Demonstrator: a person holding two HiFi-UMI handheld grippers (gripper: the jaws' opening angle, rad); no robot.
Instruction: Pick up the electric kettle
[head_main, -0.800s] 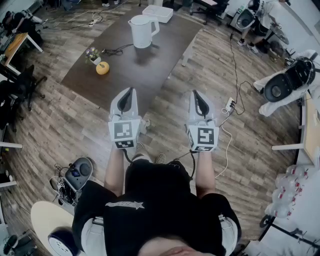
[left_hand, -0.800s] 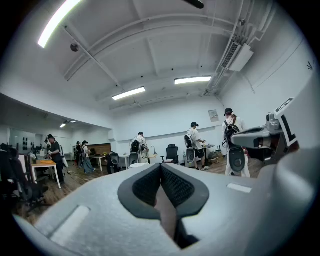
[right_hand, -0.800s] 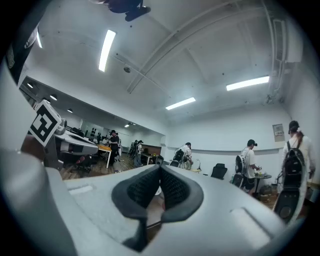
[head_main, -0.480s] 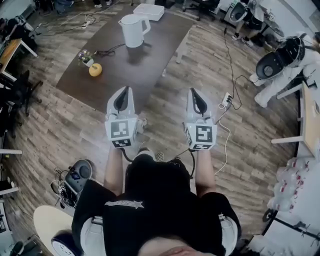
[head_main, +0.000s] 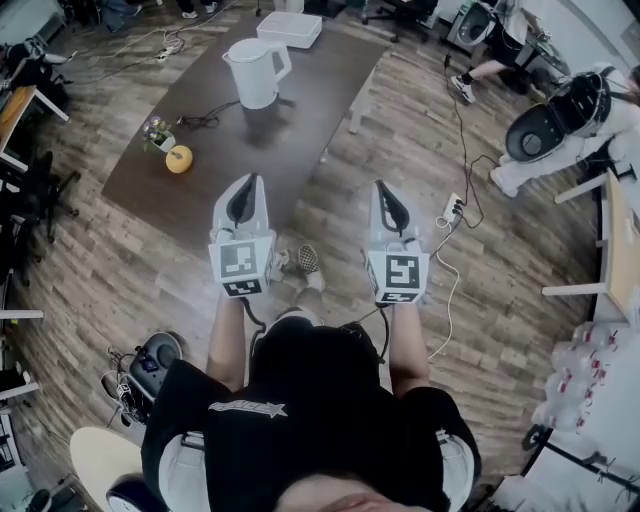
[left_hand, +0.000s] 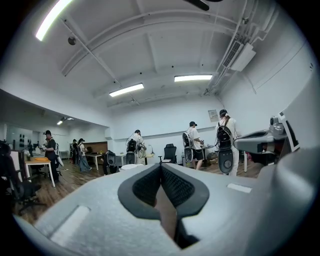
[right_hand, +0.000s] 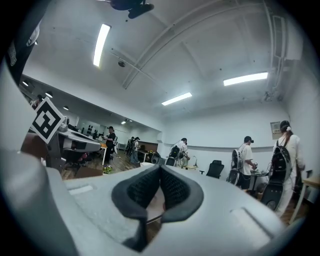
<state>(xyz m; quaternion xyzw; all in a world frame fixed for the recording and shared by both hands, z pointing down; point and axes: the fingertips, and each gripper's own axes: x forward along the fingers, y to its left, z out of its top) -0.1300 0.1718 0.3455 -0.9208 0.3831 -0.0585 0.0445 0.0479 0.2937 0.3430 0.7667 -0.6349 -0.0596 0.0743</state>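
So far nothing is done; the kettle (head_main: 255, 72) stands untouched on the table (head_main: 310, 110), well ahead of the left gripper (head_main: 246, 182) and right gripper (head_main: 386, 188), both clenched empty

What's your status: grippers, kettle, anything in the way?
Left gripper, right gripper: jaws shut, empty. Kettle upright on table ahead, untouched. Orange fruit and small plant lie left of the path.

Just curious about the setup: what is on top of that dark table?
On the table: a white kettle, a white box beyond it, a black cord, a potted plant and a yellow fruit. The kettle hides the spot beneath it.
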